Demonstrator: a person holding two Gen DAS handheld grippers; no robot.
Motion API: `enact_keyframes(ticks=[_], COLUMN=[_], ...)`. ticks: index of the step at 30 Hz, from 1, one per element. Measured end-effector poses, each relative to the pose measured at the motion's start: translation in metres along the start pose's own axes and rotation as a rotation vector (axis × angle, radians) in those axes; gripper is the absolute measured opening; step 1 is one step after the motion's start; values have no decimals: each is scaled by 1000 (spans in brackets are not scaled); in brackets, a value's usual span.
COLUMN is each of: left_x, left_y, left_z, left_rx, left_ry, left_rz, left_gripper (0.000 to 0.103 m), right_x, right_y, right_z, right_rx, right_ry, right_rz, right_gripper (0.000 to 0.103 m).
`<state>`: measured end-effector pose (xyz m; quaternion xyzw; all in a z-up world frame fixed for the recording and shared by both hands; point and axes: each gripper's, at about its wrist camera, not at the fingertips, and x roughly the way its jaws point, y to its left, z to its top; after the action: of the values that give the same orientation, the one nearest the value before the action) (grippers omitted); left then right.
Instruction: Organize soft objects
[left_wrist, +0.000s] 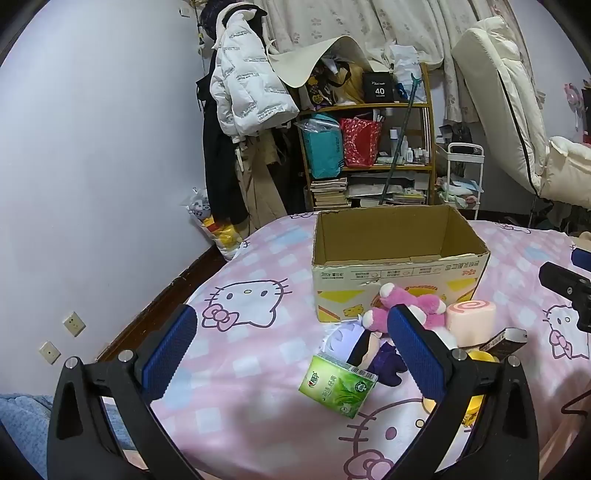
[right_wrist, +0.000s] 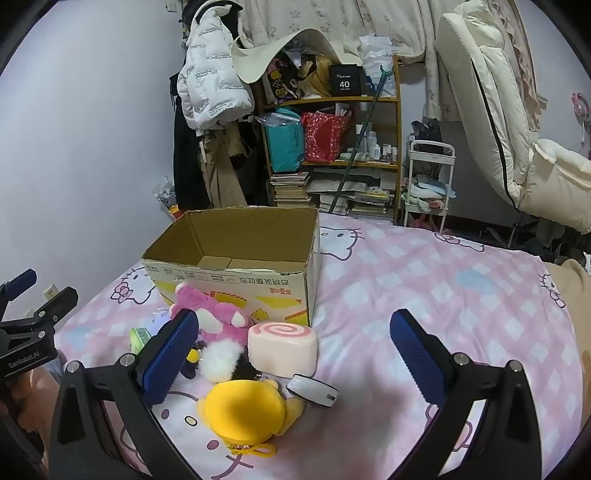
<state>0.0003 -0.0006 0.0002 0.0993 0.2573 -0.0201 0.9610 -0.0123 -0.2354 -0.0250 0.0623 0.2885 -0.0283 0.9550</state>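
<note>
Both tongs, the left tongs (left_wrist: 291, 347) and the right tongs (right_wrist: 293, 350), hang spread wide over the bed (right_wrist: 443, 295), pinching nothing. Soft things lie heaped just before the empty cardboard box (right_wrist: 236, 258): a green tissue pack (left_wrist: 338, 387), a pink plush (right_wrist: 214, 314), a pink swirl-roll cushion (right_wrist: 284, 349), a yellow plush (right_wrist: 243, 410), and a dark-clothed doll (left_wrist: 369, 350) partly hidden behind a blue pad. A small white-and-black device (right_wrist: 312, 391), possibly a hard case, touches the yellow plush and may get swept along. Closing on the tangled heap could drag two toys at once or nudge the box away.
</note>
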Motion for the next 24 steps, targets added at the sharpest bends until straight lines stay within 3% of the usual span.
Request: enact_keyframes(ticks=[24], left_x=[-2], left_y=[-1], left_z=[-1], left_rx=[-1], left_ry=[-4], left_rz=[3], left_gripper=[101], right_x=[1], right_y=[3], right_z=[2], right_rx=[-5], right_ry=[-1], right_rz=[6], right_gripper=[103])
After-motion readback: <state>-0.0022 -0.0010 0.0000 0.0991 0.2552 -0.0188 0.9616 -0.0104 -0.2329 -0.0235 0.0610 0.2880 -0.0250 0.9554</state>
